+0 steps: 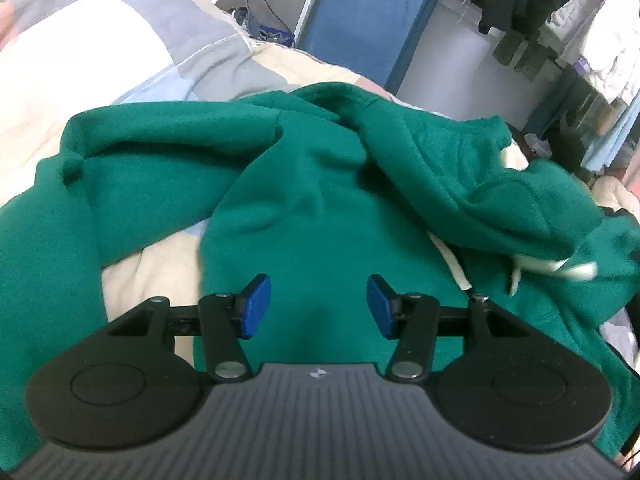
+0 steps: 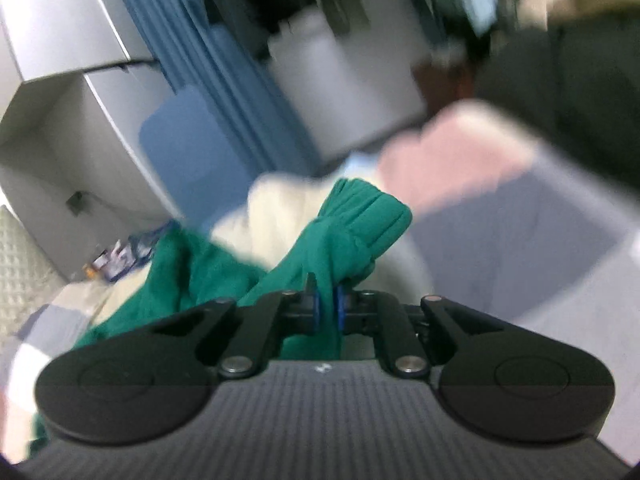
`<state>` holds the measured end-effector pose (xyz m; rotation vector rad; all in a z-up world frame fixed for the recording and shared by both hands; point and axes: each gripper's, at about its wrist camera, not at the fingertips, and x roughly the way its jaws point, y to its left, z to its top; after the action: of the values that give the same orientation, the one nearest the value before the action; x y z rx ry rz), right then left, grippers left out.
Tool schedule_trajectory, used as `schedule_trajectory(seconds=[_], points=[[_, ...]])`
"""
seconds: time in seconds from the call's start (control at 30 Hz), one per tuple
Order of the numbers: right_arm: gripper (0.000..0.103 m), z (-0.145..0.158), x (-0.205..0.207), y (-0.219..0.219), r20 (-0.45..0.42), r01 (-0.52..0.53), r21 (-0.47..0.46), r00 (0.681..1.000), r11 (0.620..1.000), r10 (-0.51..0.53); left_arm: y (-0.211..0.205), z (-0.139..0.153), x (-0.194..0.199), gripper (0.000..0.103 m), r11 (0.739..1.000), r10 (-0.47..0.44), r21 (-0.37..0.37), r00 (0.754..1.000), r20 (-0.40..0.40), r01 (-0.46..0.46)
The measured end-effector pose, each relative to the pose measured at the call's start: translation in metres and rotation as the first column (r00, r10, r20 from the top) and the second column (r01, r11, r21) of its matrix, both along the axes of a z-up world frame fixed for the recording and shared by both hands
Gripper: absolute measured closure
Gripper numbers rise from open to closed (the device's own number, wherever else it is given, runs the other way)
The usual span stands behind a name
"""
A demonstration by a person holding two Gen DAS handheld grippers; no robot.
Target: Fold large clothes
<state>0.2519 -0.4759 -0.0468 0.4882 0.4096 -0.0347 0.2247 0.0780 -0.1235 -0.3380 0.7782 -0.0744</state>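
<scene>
Observed: a large green fleece hooded sweatshirt (image 1: 320,184) lies rumpled on a bed covered with a patchwork quilt in cream, grey and pink blocks (image 1: 120,52). Its body runs down the middle of the left wrist view, one sleeve trails off to the left edge, and the hood end with white drawcords (image 1: 452,264) is bunched at the right.

Left tongs (image 1: 319,306): jaws standing moderately wide, blue pads (image 1: 256,304) clear of the cloth, nothing between them. They hang above the sweatshirt's body, holding nothing.

Right tongs (image 2: 328,306): jaws nearly together, pinched on a ribbed green sleeve cuff (image 2: 368,216) region of the sweatshirt; the fabric runs up from between the pads and the cuff stands beyond them. This view is blurred, so the depth of the bite cannot be confirmed.

Assessment: the step in hand appears to be drawing this sleeve out so the garment can be laid flat before folding.

Recommendations:
- Keep the right tongs clamped and pull the sleeve along its own length, low over the quilt, to avoid dragging the whole garment.
- Bring the left tongs down onto the body or a shoulder seam to anchor it.
- Flatten the bunched hood before any fold.

Risk: a shallow bite on thick fleece may slip under tension.
</scene>
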Motion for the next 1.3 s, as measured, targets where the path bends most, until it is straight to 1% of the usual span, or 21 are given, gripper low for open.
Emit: schedule_trajectory(seconds=[0.07, 0.13, 0.17, 0.23, 0.3, 0.33, 0.43, 0.5, 0.57, 0.63, 0.67, 0.73, 0.8, 0.83, 0.87, 0.93, 0.97, 1.03, 1.13, 1.23, 1.3], points=[[0.093, 0.018, -0.001, -0.012, 0.056, 0.047, -0.066, 0.997, 0.997, -0.044, -0.001, -0.004, 0.003, 0.044, 1.000, -0.006, -0.003, 1.000, -0.006, 0.006], [0.093, 0.033, 0.002, -0.028, 0.081, 0.101, -0.126, 0.992, 0.987, -0.091, -0.003, -0.007, 0.004, 0.044, 1.000, -0.020, -0.006, 1.000, -0.009, 0.020], [0.093, 0.039, 0.005, -0.038, 0.093, 0.141, -0.161, 0.988, 0.977, -0.127, -0.006, -0.007, 0.005, 0.044, 0.999, -0.035, -0.001, 0.999, -0.006, 0.035], [0.093, 0.046, 0.011, -0.063, 0.108, 0.235, -0.194, 0.970, 0.952, -0.218, -0.013, -0.007, 0.007, 0.044, 0.998, -0.058, 0.024, 0.998, 0.003, 0.058], [0.093, 0.044, 0.024, -0.091, 0.091, 0.329, -0.225, 0.944, 0.917, -0.317, -0.019, -0.008, 0.011, 0.044, 0.997, -0.078, 0.029, 0.997, 0.008, 0.078], [0.093, 0.039, 0.032, -0.108, 0.062, 0.369, -0.228, 0.929, 0.901, -0.365, -0.022, -0.007, 0.013, 0.044, 0.996, -0.087, 0.032, 0.996, 0.013, 0.086], [0.093, 0.011, 0.053, -0.142, -0.060, 0.408, -0.215, 0.901, 0.887, -0.429, -0.031, -0.007, 0.021, 0.044, 0.993, -0.100, 0.058, 0.995, 0.015, 0.099], [0.093, -0.011, 0.060, -0.154, -0.139, 0.401, -0.191, 0.892, 0.896, -0.429, -0.036, -0.009, 0.025, 0.044, 0.993, -0.098, 0.062, 0.995, -0.005, 0.098], [0.092, -0.033, 0.062, -0.159, -0.180, 0.409, -0.145, 0.884, 0.901, -0.431, -0.037, -0.009, 0.029, 0.044, 0.993, -0.095, 0.075, 0.995, -0.013, 0.096], [0.090, -0.046, 0.059, -0.159, -0.216, 0.410, -0.084, 0.883, 0.908, -0.418, -0.036, -0.006, 0.031, 0.044, 0.992, -0.087, 0.087, 0.996, -0.009, 0.087], [0.090, -0.050, 0.057, -0.158, -0.227, 0.404, -0.068, 0.884, 0.912, -0.408, -0.034, -0.005, 0.032, 0.044, 0.993, -0.084, 0.084, 0.996, -0.010, 0.085], [0.089, -0.048, 0.053, -0.150, -0.216, 0.388, -0.092, 0.891, 0.917, -0.398, -0.031, 0.000, 0.031, 0.044, 0.994, -0.082, 0.078, 0.997, -0.002, 0.082], [0.078, -0.041, 0.048, -0.145, -0.223, 0.379, -0.131, 0.889, 0.916, -0.400, -0.027, 0.005, 0.027, 0.044, 0.995, -0.067, 0.078, 0.998, 0.010, 0.066], [0.062, -0.038, 0.044, -0.142, -0.232, 0.377, -0.140, 0.886, 0.916, -0.400, -0.024, 0.008, 0.025, 0.044, 0.996, -0.061, 0.073, 0.998, 0.014, 0.060], [0.051, -0.033, 0.038, -0.136, -0.238, 0.371, -0.132, 0.889, 0.919, -0.392, -0.022, 0.012, 0.022, 0.044, 0.996, -0.056, 0.066, 0.998, 0.020, 0.055], [0.049, -0.024, 0.025, -0.127, -0.236, 0.365, -0.107, 0.894, 0.925, -0.380, -0.018, 0.020, 0.013, 0.044, 0.997, -0.056, 0.061, 0.998, 0.033, 0.054], [0.046, -0.019, 0.019, -0.121, -0.236, 0.360, -0.105, 0.896, 0.927, -0.375, -0.016, 0.024, 0.008, 0.044, 0.997, -0.058, 0.060, 0.998, 0.038, 0.056], [0.041, -0.005, 0.003, -0.098, -0.232, 0.345, -0.121, 0.902, 0.931, -0.365, -0.013, 0.031, -0.002, 0.044, 0.997, -0.062, 0.059, 0.997, 0.050, 0.059], [0.041, 0.011, -0.013, -0.061, -0.192, 0.294, -0.141, 0.929, 0.945, -0.317, -0.006, 0.040, -0.023, 0.044, 0.996, -0.063, 0.060, 0.996, 0.069, 0.059], [0.041, 0.027, -0.029, -0.008, -0.149, 0.181, -0.165, 0.967, 0.970, -0.206, 0.002, 0.047, -0.045, 0.044, 0.997, -0.062, 0.047, 0.994, 0.089, 0.058], [0.041, 0.034, -0.030, 0.030, -0.146, 0.049, -0.172, 0.986, 0.984, -0.075, 0.006, 0.050, -0.055, 0.044, 0.997, -0.070, 0.037, 0.993, 0.096, 0.067]])
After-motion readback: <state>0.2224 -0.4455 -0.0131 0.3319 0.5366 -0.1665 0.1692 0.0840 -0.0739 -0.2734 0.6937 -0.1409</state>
